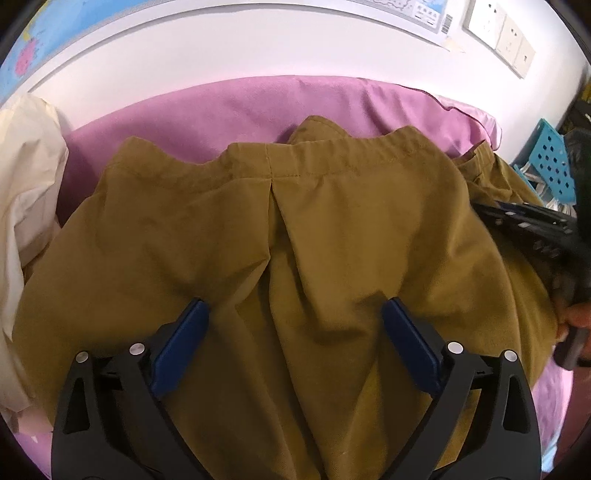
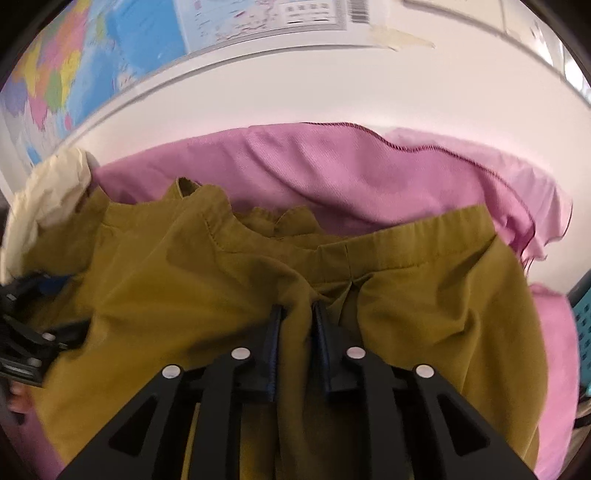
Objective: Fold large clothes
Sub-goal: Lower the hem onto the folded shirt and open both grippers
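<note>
Mustard-brown trousers (image 1: 332, 221) lie spread on a pink sheet (image 1: 221, 107), waistband toward the wall. My left gripper (image 1: 295, 306) hangs just over the middle of the fabric, its blue pads (image 1: 184, 332) far apart and nothing pinched between them. In the right wrist view, my right gripper (image 2: 297, 314) has its pads close together, with a raised fold of the trousers (image 2: 424, 295) pinched between them below the waistband. The right gripper (image 1: 524, 225) also shows at the right edge of the left wrist view, and the left gripper (image 2: 33, 332) at the left edge of the right wrist view.
A cream cloth (image 1: 29, 177) is bunched at the left of the bed. A blue perforated basket (image 1: 550, 162) stands off the right side. Behind the bed is a white wall with a map (image 2: 110, 44) and sockets (image 1: 506, 33). A hand (image 1: 576, 314) holds the right tool.
</note>
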`<control>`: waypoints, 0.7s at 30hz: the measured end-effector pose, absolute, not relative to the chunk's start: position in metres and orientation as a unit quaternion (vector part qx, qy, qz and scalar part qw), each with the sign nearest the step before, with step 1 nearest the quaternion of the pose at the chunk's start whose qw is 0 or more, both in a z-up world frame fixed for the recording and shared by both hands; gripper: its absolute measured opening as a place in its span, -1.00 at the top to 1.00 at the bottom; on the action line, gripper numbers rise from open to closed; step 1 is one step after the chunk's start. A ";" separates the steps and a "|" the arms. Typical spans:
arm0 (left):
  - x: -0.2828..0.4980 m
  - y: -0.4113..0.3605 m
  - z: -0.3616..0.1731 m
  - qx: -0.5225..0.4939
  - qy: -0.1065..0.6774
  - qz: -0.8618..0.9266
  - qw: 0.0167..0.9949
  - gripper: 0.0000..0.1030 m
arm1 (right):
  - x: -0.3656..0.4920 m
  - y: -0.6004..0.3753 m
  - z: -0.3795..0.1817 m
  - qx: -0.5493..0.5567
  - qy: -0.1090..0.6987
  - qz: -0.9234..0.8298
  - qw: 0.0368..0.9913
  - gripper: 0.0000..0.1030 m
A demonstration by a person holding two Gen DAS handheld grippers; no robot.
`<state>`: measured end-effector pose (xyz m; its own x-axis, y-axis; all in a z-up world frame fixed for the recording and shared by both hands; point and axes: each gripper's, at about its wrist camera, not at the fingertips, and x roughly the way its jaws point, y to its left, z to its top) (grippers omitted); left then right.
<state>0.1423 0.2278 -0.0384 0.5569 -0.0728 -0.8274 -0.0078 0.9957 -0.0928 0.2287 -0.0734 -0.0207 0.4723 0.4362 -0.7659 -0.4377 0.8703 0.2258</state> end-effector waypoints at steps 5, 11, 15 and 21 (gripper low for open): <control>0.138 0.230 -0.038 -0.044 0.466 -0.021 0.883 -0.86 | 0.198 -0.087 0.005 0.032 0.417 0.296 0.859 0.17; 0.134 0.227 -0.037 -0.044 0.459 -0.017 0.887 -0.86 | 0.206 -0.090 -0.027 0.028 0.444 0.280 0.851 0.35; 0.128 0.229 -0.031 -0.049 0.456 -0.015 0.889 -0.86 | 0.214 -0.105 -0.035 0.065 0.448 0.283 0.846 0.53; 0.099 0.234 -0.011 -0.050 0.427 -0.014 0.903 -0.82 | 0.197 -0.123 -0.017 0.095 0.440 0.296 0.842 0.15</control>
